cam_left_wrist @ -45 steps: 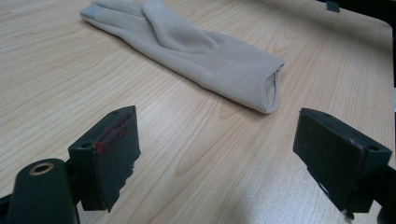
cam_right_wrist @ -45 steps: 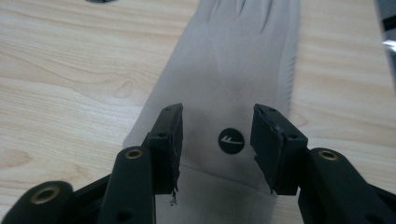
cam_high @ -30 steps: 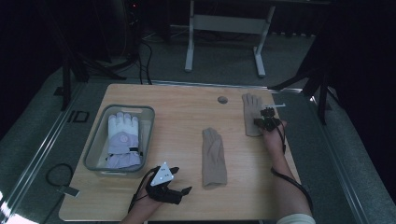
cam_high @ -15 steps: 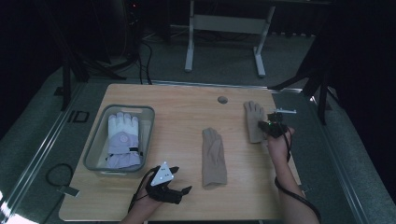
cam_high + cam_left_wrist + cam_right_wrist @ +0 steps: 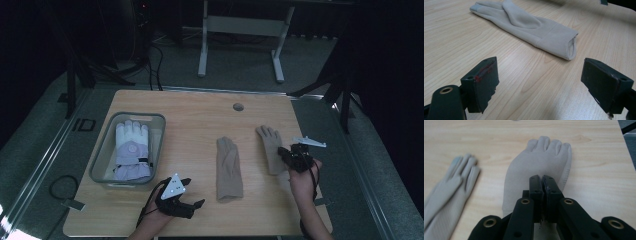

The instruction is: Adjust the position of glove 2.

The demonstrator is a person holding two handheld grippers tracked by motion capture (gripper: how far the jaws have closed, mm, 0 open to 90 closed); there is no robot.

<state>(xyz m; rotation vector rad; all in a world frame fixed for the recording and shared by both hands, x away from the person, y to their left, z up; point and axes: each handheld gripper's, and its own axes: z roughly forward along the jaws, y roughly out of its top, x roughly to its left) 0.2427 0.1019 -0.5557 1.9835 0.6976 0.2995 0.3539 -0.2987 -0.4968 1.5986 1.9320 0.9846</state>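
Two beige gloves lie flat on the wooden table (image 5: 195,125). The right-hand beige glove (image 5: 269,145) (image 5: 541,157) has its fingers pointing away, and my right gripper (image 5: 284,152) (image 5: 542,178) is shut on its cuff end, jaws pressed together over the fabric. The middle beige glove (image 5: 229,167) (image 5: 529,23) (image 5: 446,192) rests alone at the table's centre. My left gripper (image 5: 195,192) (image 5: 539,75) sits low near the front edge, open, aimed at that glove's open cuff with bare wood between its jaws.
A clear plastic bin (image 5: 102,160) at the left holds a white and lilac padded glove (image 5: 131,150). A round cable hole (image 5: 238,106) sits near the far edge. Beyond the table stands a metal frame (image 5: 240,30) on dark floor.
My right gripper has pulled back toward the person, and the right-hand beige glove has slid nearer with it. The left gripper and the middle glove have stayed put.
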